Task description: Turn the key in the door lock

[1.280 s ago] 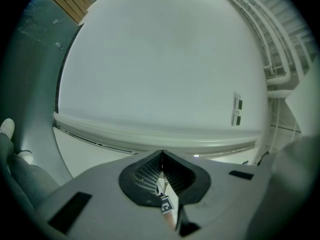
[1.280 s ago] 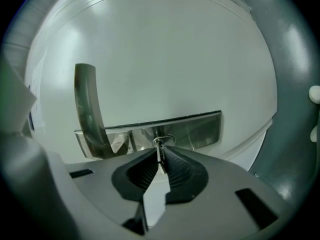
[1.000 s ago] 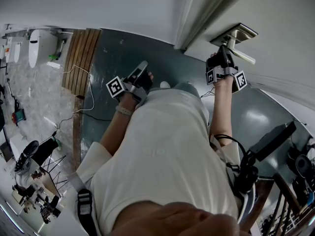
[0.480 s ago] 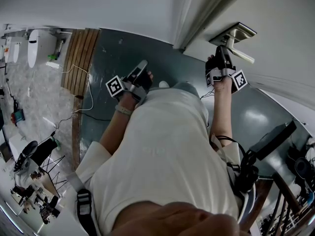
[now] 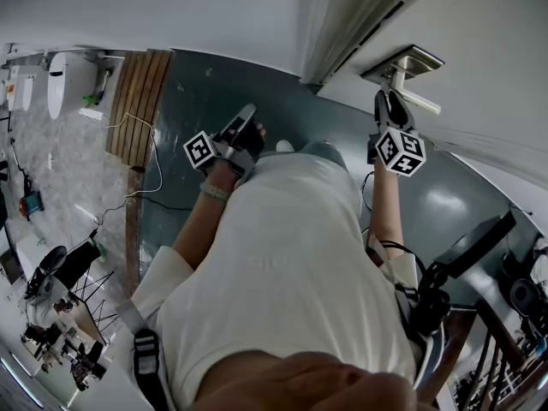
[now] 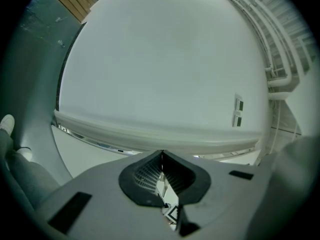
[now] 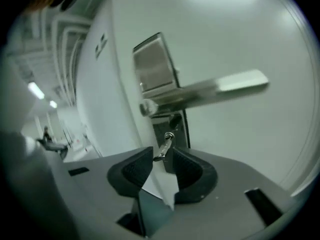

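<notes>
Holding our right gripper (image 7: 162,160) up to the door lock (image 7: 175,126), we have its jaws spread. They have just been opening, and the key (image 7: 165,145) stands between them, stuck in the lock below the door handle (image 7: 220,89), with the pads not closed on it. Our left gripper (image 6: 161,156) hangs well left of the handle, jaws pressed together on nothing.
</notes>
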`<action>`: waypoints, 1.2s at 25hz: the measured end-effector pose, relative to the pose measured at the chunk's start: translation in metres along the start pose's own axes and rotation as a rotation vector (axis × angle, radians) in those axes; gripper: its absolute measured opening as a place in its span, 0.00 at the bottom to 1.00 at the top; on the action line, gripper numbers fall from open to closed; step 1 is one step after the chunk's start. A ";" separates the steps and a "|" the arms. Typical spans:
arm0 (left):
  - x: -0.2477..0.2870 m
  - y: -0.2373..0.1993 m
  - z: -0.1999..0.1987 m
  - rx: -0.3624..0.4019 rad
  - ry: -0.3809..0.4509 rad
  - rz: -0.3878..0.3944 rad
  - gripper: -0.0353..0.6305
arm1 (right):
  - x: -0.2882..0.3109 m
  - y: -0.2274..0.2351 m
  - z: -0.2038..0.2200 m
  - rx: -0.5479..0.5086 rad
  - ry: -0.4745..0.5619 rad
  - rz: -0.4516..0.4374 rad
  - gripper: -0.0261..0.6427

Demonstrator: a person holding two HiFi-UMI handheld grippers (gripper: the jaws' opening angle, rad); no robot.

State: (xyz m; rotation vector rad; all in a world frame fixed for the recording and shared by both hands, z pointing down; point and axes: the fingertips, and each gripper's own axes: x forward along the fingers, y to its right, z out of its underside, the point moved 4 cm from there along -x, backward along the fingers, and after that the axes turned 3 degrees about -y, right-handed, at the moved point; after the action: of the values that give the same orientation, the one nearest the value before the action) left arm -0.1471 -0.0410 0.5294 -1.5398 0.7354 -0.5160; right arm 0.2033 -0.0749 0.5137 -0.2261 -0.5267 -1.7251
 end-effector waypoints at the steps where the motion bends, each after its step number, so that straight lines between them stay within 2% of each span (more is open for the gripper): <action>1: 0.000 0.000 0.000 -0.003 -0.001 0.000 0.06 | 0.000 -0.005 -0.001 -0.134 -0.027 0.034 0.19; 3: 0.002 0.000 0.001 -0.003 -0.006 -0.001 0.06 | -0.001 -0.013 -0.001 -0.332 -0.075 0.092 0.19; 6: 0.003 -0.001 0.003 0.000 -0.011 0.000 0.06 | -0.008 -0.022 0.002 -0.539 -0.128 0.158 0.20; 11: 0.003 -0.007 0.000 -0.025 0.004 0.014 0.06 | -0.016 -0.038 0.017 -1.043 -0.162 0.291 0.20; 14: 0.005 -0.008 0.002 -0.024 0.000 0.016 0.06 | -0.013 -0.040 0.025 -1.213 -0.188 0.322 0.20; 19: -0.005 -0.001 0.006 -0.039 0.008 0.021 0.06 | -0.017 -0.053 0.019 -1.338 -0.217 0.361 0.21; 22: -0.011 0.004 0.009 -0.040 0.011 0.023 0.06 | -0.019 -0.058 0.018 -1.365 -0.229 0.383 0.22; 26: -0.012 0.003 0.009 -0.041 0.013 0.021 0.06 | -0.026 -0.056 0.026 -1.297 -0.197 0.408 0.22; 30: -0.013 0.001 0.009 -0.046 0.008 0.017 0.06 | -0.039 -0.059 0.033 -1.187 -0.132 0.382 0.22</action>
State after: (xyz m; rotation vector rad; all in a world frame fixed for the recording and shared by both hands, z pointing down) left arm -0.1501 -0.0252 0.5286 -1.5732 0.7710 -0.4961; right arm 0.1510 -0.0169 0.5132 -1.1953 0.4952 -1.4531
